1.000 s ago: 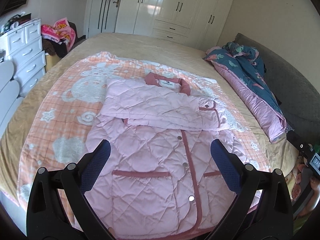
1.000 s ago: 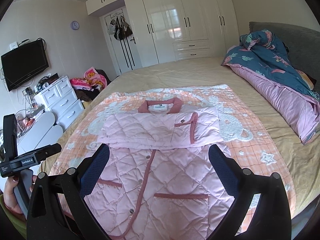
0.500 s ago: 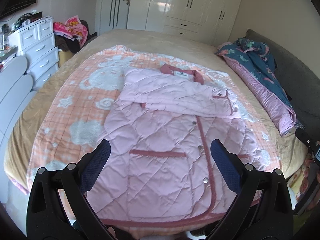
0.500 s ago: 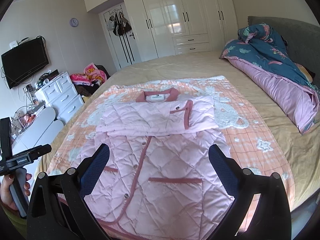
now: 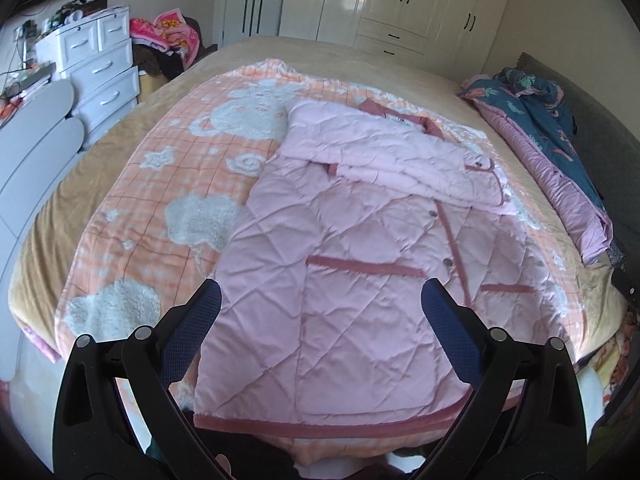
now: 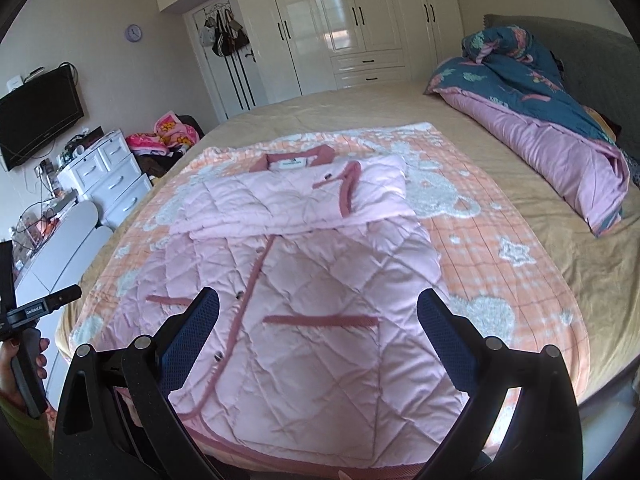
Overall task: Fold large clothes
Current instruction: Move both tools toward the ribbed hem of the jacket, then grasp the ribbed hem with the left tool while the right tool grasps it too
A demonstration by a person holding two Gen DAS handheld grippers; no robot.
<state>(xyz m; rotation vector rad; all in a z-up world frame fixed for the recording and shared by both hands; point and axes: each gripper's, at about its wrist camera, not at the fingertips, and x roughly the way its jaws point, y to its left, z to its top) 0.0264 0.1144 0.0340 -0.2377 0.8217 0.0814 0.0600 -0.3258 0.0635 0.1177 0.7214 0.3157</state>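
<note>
A pink quilted jacket (image 5: 360, 248) with dark pink trim lies flat on an orange and white blanket (image 5: 180, 184) on the bed. Both sleeves are folded across its chest. Its hem lies at the bed's near edge. The jacket also shows in the right wrist view (image 6: 304, 264). My left gripper (image 5: 320, 300) is open and empty, held above the jacket's lower left part. My right gripper (image 6: 318, 308) is open and empty, held above the lower right part near the pocket trim. The left gripper's handle (image 6: 24, 344) shows at the right wrist view's left edge.
A blue and pink duvet (image 6: 540, 120) lies bunched along the bed's right side by a grey headboard (image 6: 592, 64). A white drawer unit (image 5: 100, 68) and clothes pile (image 5: 168, 36) stand left of the bed. White wardrobes (image 6: 340, 28) line the far wall.
Both grippers have drawn back toward the bed's near edge and tilted down. The jacket's hem is now in view. The jacket has not moved. Both grippers stay open.
</note>
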